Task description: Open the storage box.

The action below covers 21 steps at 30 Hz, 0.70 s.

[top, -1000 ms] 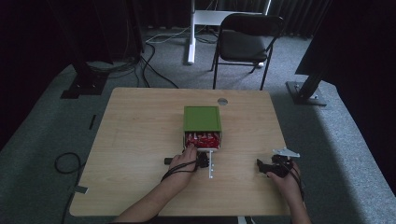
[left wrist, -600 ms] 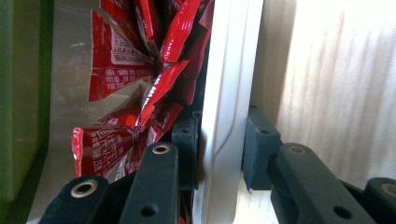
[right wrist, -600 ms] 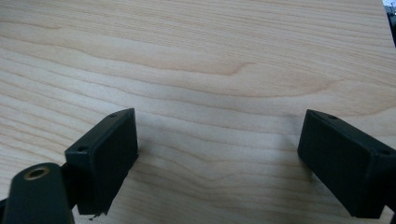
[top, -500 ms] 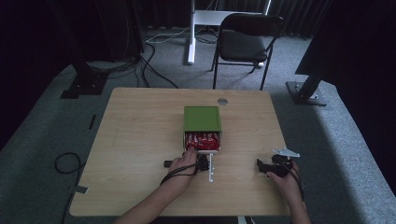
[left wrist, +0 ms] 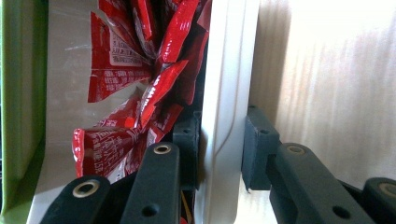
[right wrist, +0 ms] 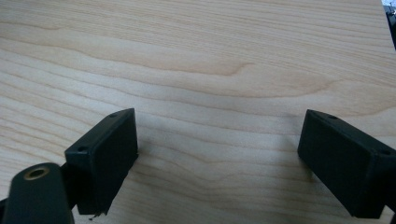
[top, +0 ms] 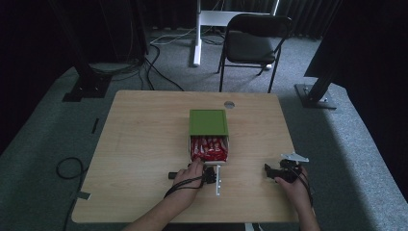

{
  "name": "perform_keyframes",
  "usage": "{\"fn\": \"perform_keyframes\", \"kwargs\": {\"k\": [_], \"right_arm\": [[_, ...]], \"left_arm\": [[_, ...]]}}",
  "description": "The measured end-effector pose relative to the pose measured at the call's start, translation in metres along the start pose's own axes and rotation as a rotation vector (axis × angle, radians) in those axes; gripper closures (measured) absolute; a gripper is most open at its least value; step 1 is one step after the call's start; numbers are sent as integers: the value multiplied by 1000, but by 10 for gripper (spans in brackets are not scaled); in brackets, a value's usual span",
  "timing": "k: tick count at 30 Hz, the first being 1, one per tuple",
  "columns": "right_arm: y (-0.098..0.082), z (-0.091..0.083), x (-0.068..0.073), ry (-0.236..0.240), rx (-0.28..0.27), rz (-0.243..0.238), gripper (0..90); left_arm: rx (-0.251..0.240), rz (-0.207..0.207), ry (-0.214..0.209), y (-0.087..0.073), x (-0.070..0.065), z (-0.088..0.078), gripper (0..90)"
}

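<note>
A green box (top: 208,121) lies at the middle of the wooden table (top: 144,144). Its white drawer (top: 228,150) is slid out toward me, full of red packets (top: 209,148). My left gripper (top: 210,169) is at the drawer's front. In the left gripper view, my left gripper (left wrist: 222,140) is shut on the drawer's white front wall (left wrist: 229,70), with one pad inside among the red packets (left wrist: 154,88) and the other outside. My right gripper (top: 270,171) rests on the table to the right, apart from the box. In its own view, my right gripper (right wrist: 219,154) stands open over bare wood.
A round grommet hole (top: 229,104) sits near the table's far edge. Beyond the table stand a black folding chair (top: 255,43) and a white stand (top: 198,33). Cables (top: 72,168) lie on the carpet to the left.
My left hand has drawn back toward me and the drawer has slid further out of the green box, showing more red packets. The right gripper has kept still.
</note>
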State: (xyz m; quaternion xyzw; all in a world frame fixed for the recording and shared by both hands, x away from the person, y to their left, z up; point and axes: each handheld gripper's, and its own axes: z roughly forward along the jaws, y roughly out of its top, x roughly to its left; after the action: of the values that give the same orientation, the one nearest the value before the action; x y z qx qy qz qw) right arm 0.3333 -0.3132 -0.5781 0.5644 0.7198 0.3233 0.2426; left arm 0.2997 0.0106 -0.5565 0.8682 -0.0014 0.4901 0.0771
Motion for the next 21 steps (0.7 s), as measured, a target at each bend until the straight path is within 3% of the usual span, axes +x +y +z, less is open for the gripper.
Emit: {"fn": "perform_keyframes", "kwargs": {"k": [12, 21], "right_arm": [[0, 0, 0, -2, 0, 1, 115], [0, 0, 0, -2, 1, 1, 115]], "left_arm": [[-7, -10, -11, 1, -10, -15, 723], [-7, 12, -29, 1, -19, -27, 722]]}}
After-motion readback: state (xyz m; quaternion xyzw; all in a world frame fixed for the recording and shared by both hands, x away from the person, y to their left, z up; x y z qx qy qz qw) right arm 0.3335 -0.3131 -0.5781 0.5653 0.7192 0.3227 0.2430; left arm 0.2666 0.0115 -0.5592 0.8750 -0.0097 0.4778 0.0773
